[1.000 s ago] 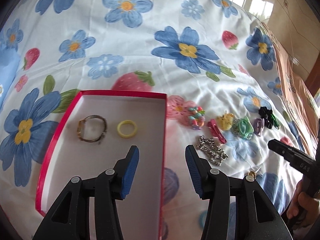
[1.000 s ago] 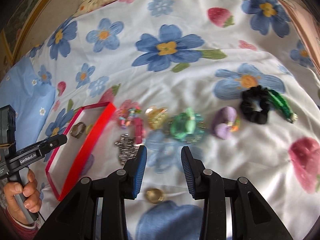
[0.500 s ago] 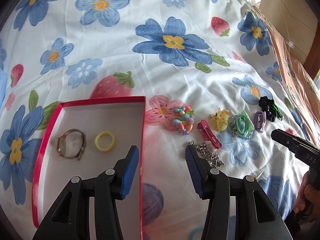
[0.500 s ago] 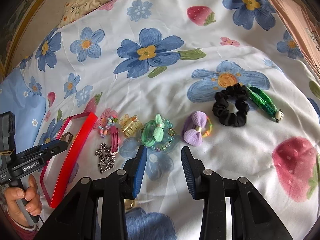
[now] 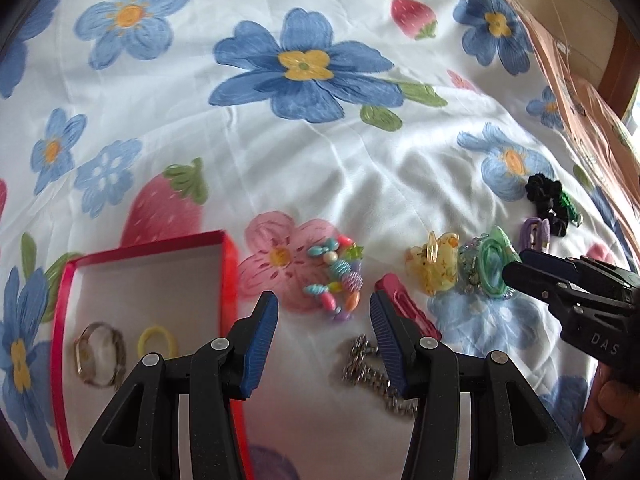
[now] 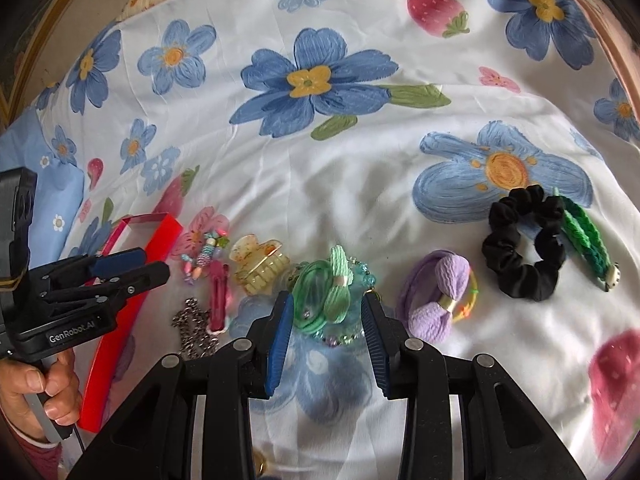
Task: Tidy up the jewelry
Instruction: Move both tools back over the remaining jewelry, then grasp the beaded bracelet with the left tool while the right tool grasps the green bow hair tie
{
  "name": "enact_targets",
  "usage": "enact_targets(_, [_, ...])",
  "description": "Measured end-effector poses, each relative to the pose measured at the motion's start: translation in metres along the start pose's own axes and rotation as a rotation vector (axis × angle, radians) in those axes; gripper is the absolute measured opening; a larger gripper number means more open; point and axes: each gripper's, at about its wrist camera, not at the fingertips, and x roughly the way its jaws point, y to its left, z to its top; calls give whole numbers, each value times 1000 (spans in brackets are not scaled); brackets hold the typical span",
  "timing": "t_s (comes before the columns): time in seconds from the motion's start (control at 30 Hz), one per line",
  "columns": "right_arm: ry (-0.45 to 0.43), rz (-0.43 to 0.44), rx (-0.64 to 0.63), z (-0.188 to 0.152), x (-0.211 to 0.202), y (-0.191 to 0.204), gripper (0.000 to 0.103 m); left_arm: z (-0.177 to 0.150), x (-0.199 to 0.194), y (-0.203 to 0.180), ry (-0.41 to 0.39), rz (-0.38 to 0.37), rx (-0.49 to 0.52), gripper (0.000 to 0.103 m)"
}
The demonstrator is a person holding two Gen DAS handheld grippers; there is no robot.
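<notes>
**Both tongs spread wide over the jewelry row on the bed**

Left wrist view: the left tongs (image 5: 323, 318) stand spread apart with nothing between the blue pads, hanging above the colourful bead bracelet (image 5: 337, 279). The pink hair clip (image 5: 404, 306) runs just behind the right-hand finger, and the silver chain (image 5: 370, 368) lies partly hidden under it. To the left sits the red box (image 5: 229, 264), with a wristwatch (image 5: 100, 354) and a yellow ring (image 5: 157, 341) lying apart on its white floor. Further right along the bed sheet (image 5: 320, 168) come the yellow claw clip (image 5: 434, 266), the green hair tie (image 5: 490, 266), the purple bow tie (image 5: 536, 234) and the black scrunchie (image 5: 546, 196). The right tongs (image 5: 520, 266) reach in from the right edge, tip over the green hair tie.

Right wrist view: the right tongs (image 6: 326, 316) are likewise wide apart and hold nothing; the green hair tie (image 6: 324, 294), resting on a clear blue bead bracelet (image 6: 360, 274), lies between the two fingers but is not pinched. The purple bow tie (image 6: 440, 302) is just to the right, then the black scrunchie (image 6: 520, 244) touching a green braided band (image 6: 586, 240). To the left are the yellow claw clip (image 6: 260, 266), pink hair clip (image 6: 219, 300), silver chain (image 6: 194, 330) and red box (image 6: 132, 304), with the left tongs (image 6: 132, 268) in front of it.
</notes>
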Motion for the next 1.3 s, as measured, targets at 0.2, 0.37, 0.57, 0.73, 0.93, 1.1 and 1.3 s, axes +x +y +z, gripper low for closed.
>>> enact_targets(0.2, [16,-9,11,1,12,-7,30,12,33,-13,49,22,46,35])
enact_targets(0.37, [16,-17,28,1,13,-14,16,7,43,-14,63,-3,42,17])
enact_targets(0.57, [-10,-8,25,1,3,-12,14,5,27,-8,9,-49,16,16])
enact_targets(0.73, [-32,11,27,1,-10,-8,14,-7,-5,4,-38,-82,-31,16])
enact_targets(0.93, [-44,28,24,-2,-22,0,14,-24,-46,15,-95,-105,-69,16])
enact_targets(1.1, [-57,43,1,-3,-33,13,14,-43,-80,24,-139,-117,-96,16])
enact_targets(1.3, [-60,66,-28,-4,-41,34,14,-70,-110,39,-164,-114,-124,16])
